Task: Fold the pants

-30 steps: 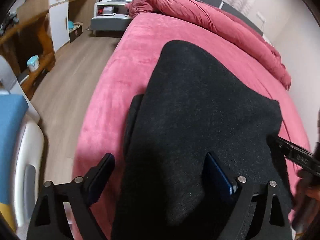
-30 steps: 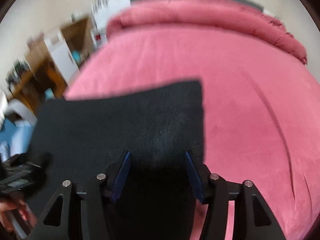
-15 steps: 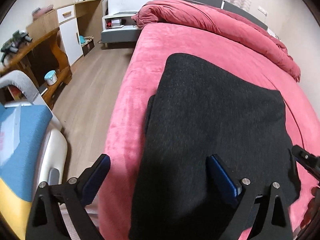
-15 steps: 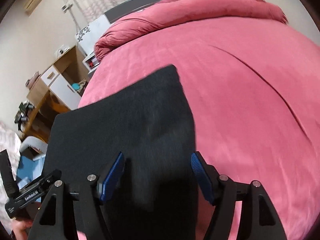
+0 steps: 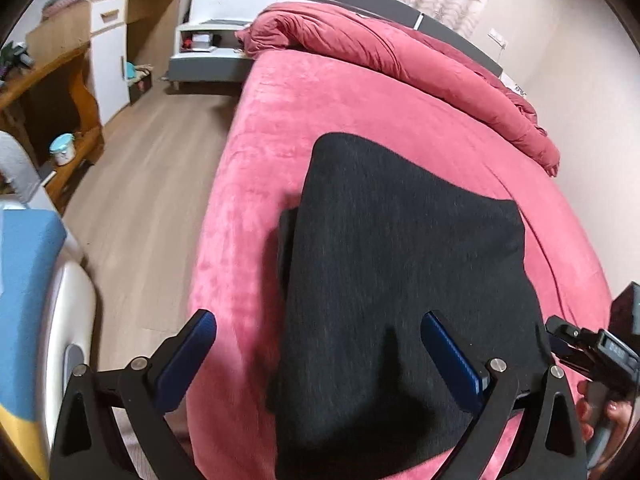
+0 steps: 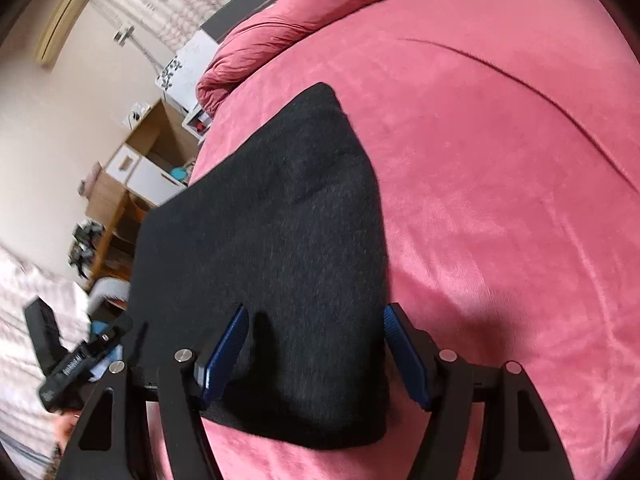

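Observation:
The black pants [image 5: 400, 272] lie folded into a compact rectangle on the pink bed [image 5: 280, 128], near its left edge. A lower layer sticks out a little on the left side. My left gripper [image 5: 316, 322] hovers open over the near left part of the pants, nothing between its blue pads. In the right wrist view, my right gripper [image 6: 316, 312] hangs open above the near edge of the pants [image 6: 272, 232], its pads clear of the cloth. Each gripper shows at the edge of the other's view, hand-held.
A bunched red duvet [image 5: 380, 44] lies along the head of the bed. Left of the bed runs wooden floor [image 5: 152, 184], with a wooden desk [image 5: 44, 92], a white cabinet [image 5: 108, 64] and a nightstand [image 5: 208, 52]. A blue-cushioned chair [image 5: 28, 280] stands near left.
Both grippers have drawn back and up from the pants, which stay folded on the bed. The left jaws spread wider. The right gripper rolled and swung sideways, its jaws a little wider too.

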### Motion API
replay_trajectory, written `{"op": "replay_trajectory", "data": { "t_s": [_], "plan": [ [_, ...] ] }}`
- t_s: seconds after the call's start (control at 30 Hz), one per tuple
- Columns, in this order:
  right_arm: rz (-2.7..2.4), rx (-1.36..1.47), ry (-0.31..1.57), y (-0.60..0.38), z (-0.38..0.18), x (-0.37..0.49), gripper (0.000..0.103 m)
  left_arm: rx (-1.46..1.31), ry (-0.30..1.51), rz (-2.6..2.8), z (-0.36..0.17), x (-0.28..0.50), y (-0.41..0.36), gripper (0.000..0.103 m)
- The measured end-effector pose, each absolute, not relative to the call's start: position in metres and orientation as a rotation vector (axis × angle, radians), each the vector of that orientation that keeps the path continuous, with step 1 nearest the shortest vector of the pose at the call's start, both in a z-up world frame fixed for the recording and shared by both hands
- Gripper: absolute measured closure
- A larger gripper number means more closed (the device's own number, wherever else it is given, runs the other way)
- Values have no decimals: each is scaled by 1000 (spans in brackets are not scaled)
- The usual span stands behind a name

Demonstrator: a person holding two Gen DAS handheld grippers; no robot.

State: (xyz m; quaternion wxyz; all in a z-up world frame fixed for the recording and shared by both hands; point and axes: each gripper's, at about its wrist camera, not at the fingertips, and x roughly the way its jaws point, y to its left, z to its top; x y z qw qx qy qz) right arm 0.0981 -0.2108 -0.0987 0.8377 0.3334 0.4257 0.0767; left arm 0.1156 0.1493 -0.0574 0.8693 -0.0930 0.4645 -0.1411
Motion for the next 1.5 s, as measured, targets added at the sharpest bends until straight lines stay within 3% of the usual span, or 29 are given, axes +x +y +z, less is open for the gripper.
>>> {"op": "replay_trajectory", "data": {
  "t_s": [0.3, 0.5, 0.77, 0.8, 0.83, 0.93, 1.07, 1.27, 1.5],
  "plan": [
    [263, 867, 934, -234, -123, 145, 31, -41, 1136, -478, -85, 166, 126, 0],
    [413, 953, 928, -240, -138, 161, 31, -145, 1220, -618, -103, 187, 140, 0],
    [502, 850, 964, -221, -134, 192, 30, -167, 1233, -713, -113, 200, 133, 1],
    [493, 811, 966, -215, -131, 192, 37, -159, 1206, -722, -111, 198, 130, 4],
    [471, 742, 966, -207, -126, 192, 54, -151, 1184, -725, -108, 196, 128, 13],
    [453, 714, 944, -202, -118, 186, 63, -201, 1129, -706, -99, 188, 125, 40],
    [490, 710, 870, -203, -94, 174, 69, -156, 1063, -670, -86, 175, 110, 53],
    [549, 587, 746, -204, -34, 174, 72, -170, 991, -664, -72, 185, 68, 60],
    [445, 445, 579, -265, 18, 177, 73, -146, 868, -681, -46, 239, -11, 60]
  ]
}}
